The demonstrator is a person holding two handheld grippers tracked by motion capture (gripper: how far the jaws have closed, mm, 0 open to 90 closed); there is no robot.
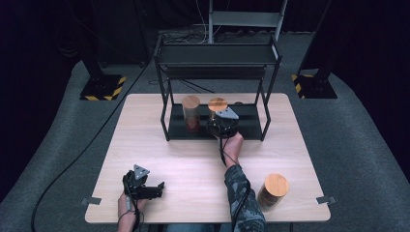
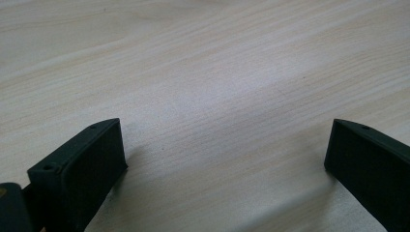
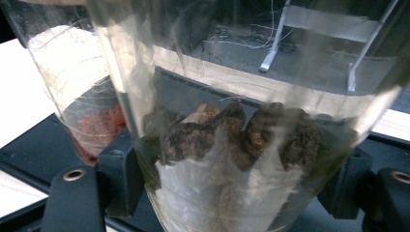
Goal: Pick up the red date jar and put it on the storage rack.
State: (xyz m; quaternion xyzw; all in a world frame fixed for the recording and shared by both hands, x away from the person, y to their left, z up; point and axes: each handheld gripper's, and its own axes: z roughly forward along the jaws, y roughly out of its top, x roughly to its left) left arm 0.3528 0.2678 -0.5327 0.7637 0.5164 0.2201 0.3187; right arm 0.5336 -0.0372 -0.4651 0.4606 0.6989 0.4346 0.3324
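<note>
Nearest the person, the left gripper [image 1: 143, 186] rests low over the pale wooden desk [image 1: 193, 164] at its front left, its black fingers [image 2: 82, 169] spread wide with only bare wood grain between them. At the front right stands a clear cylindrical jar with a round wooden lid [image 1: 273, 191], well apart from both grippers. Farther back, the right gripper [image 1: 222, 126] reaches into the bottom shelf of the black metal rack [image 1: 251, 126], its fingers [image 3: 121, 179] pinching a clear wooden-lidded jar of dark brown lumps [image 3: 232, 140]. Just beside it stands another clear wooden-lidded jar holding red contents [image 1: 191, 113].
</note>
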